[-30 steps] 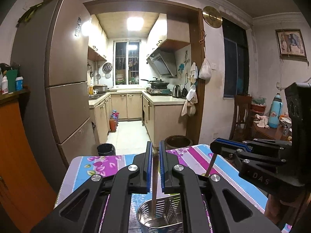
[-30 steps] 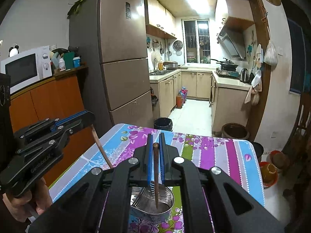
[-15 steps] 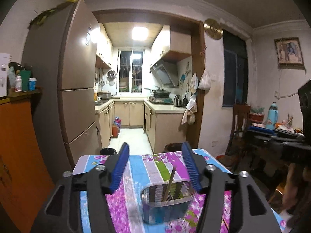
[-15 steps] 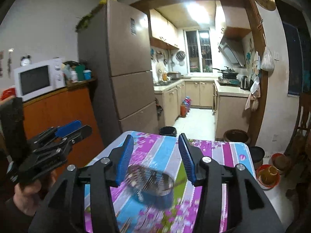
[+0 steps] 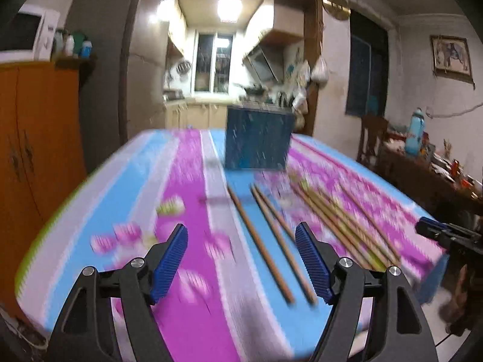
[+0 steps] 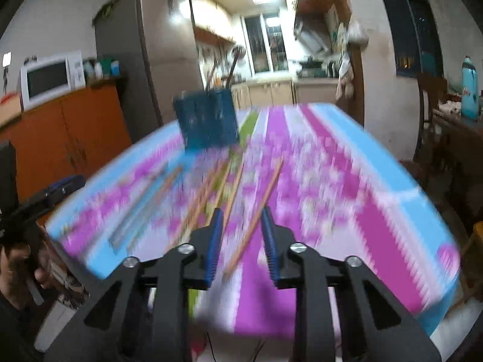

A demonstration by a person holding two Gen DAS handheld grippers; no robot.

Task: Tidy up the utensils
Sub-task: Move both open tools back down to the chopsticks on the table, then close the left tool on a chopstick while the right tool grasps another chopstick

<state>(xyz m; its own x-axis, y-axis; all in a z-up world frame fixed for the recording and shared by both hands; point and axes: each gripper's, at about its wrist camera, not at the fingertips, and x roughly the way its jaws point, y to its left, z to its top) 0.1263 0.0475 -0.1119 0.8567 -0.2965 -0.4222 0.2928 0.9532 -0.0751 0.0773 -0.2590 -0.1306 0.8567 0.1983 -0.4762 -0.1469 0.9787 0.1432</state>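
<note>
Nearest, left hand-held gripper point(image 5: 241, 264) gaping wide after just opening, nothing held, poised over two brown chopsticks point(image 5: 273, 242) lying on the striped worktop point(image 5: 187, 187). Right hand-held gripper point(image 6: 241, 235) just narrowed to a slim gap, one chopstick point(image 6: 256, 215) lined up between the fingers, not pinched. Farther back, dark blue utensil holder point(image 5: 256, 141) standing upright on the worktop

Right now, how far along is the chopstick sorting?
Done: utensil handles already stand in the blue holder. In hand: nothing; the left gripper is open and the right gripper straddles one chopstick, jaws just closing. Left: loose chopsticks on the tablecloth.
</note>
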